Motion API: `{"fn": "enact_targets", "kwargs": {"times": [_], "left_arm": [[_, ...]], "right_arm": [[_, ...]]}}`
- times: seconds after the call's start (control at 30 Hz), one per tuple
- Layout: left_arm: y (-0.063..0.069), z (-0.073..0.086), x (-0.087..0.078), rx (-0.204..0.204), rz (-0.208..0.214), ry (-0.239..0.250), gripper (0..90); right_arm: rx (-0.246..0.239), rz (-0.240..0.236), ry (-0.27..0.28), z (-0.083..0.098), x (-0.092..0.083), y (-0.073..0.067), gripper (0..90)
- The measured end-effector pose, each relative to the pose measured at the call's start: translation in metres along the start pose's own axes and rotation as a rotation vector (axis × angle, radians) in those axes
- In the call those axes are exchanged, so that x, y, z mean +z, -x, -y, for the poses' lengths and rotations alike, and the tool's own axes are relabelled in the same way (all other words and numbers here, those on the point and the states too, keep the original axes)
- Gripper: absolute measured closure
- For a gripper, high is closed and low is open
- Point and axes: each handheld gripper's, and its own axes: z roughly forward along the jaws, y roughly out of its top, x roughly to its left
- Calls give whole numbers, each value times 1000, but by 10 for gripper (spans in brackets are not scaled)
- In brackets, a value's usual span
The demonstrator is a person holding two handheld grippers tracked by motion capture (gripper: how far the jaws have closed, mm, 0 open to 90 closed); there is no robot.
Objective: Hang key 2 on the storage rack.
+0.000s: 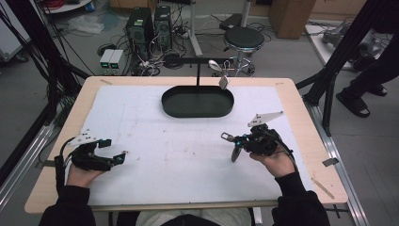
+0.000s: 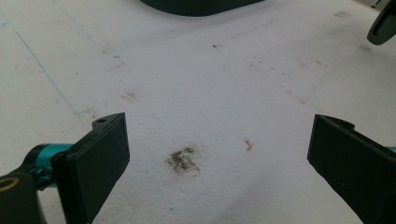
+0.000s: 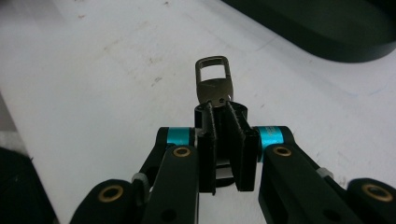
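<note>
My right gripper (image 1: 237, 142) (image 3: 219, 105) is shut on a small utensil (image 3: 213, 81) and holds it above the white mat. The utensil's metal end, with a rectangular hanging loop (image 1: 227, 136), sticks out past the jaws. Its dark end (image 1: 235, 154) (image 2: 385, 28) hangs down toward the mat. A black oval tray (image 1: 197, 101) (image 3: 322, 28) lies at the back centre, with a black hanging stand (image 1: 197, 66) rising behind it. Two silvery utensils (image 1: 224, 82) hang from the stand's bar. Near the front left, my left gripper (image 1: 115, 149) (image 2: 219, 126) rests low over the mat, open with nothing between its jaws.
A white mat (image 1: 155, 141) covers most of the wooden table (image 1: 301, 141). It has smudges, one dark spot (image 2: 182, 159) in front of the left jaws. Beyond the table, a stool (image 1: 243, 38) and computer towers (image 1: 149, 26) stand on the floor. A person's legs (image 1: 367, 80) are at the right.
</note>
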Motion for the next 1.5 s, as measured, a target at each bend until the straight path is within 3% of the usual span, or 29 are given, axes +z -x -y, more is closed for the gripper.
{"fn": "enact_targets", "kwargs": {"times": [0.23, 0.5, 0.87, 1.5], "left_arm": [[0, 0, 0, -1, 2, 3, 61], [-1, 0, 0, 2, 2, 2, 61], [-1, 0, 0, -2, 3, 5, 61], [-1, 0, 0, -4, 3, 7, 61]], "right_arm": [[18, 17, 51, -16, 0, 3, 831], [56, -8, 147, -30, -5, 14, 830], [74, 19, 170, -50, -6, 27, 830], [55, 23, 154, -82, 1, 33, 830]]}}
